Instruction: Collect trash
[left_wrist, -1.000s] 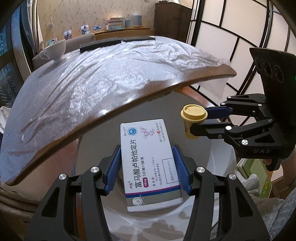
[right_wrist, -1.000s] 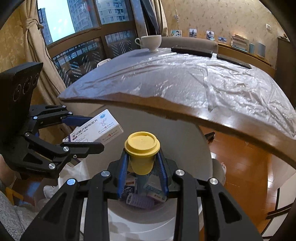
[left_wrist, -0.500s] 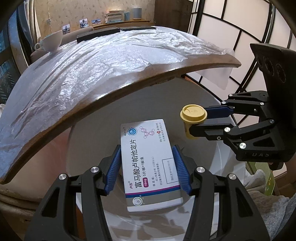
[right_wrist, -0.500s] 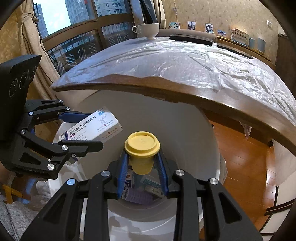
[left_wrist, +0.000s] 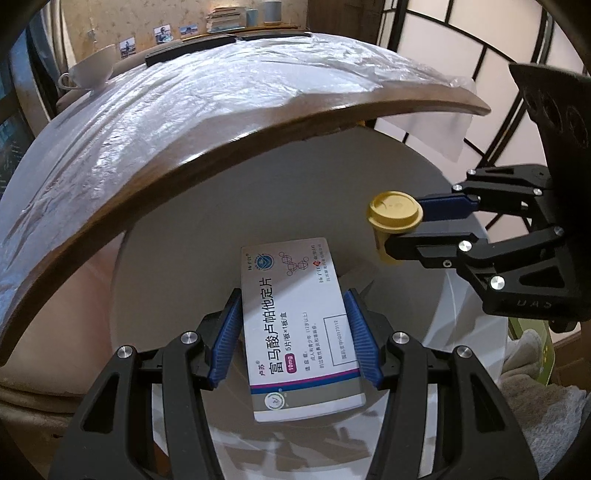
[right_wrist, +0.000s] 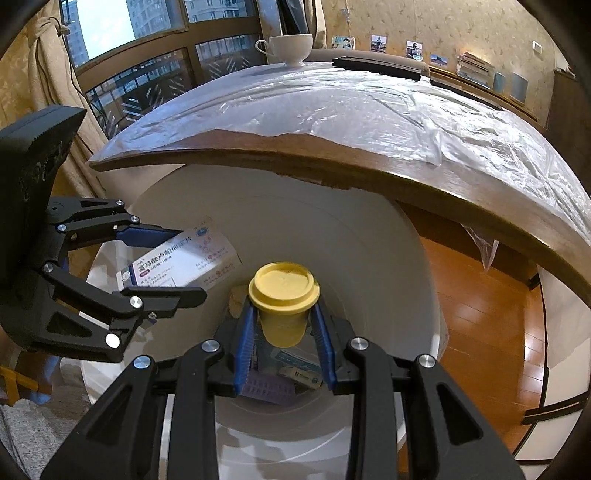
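Observation:
A white medicine box (left_wrist: 299, 325) with blue and purple print sits between the blue pads of my left gripper (left_wrist: 293, 295), which is shut on its long sides. My right gripper (right_wrist: 283, 314) is shut on a small yellow lidded cup (right_wrist: 283, 291), held upright. Both hang over the mouth of a round white bin (right_wrist: 351, 258) that stands beside the table. In the right wrist view the left gripper (right_wrist: 188, 264) and its box (right_wrist: 184, 258) are to the left of the cup. In the left wrist view the right gripper (left_wrist: 402, 225) and cup (left_wrist: 393, 210) are at the right.
Boxes and a purple pack (right_wrist: 266, 387) lie at the bin's bottom. The wooden table edge (right_wrist: 332, 173) overhangs the far side of the bin, under a clear plastic sheet (right_wrist: 332, 107). A white teacup (right_wrist: 290, 46) stands at the far end. Wooden floor (right_wrist: 480, 314) lies to the right.
My left gripper has sunk a little toward the bin with the box. The table edge sits higher in both views. Both grips are unchanged.

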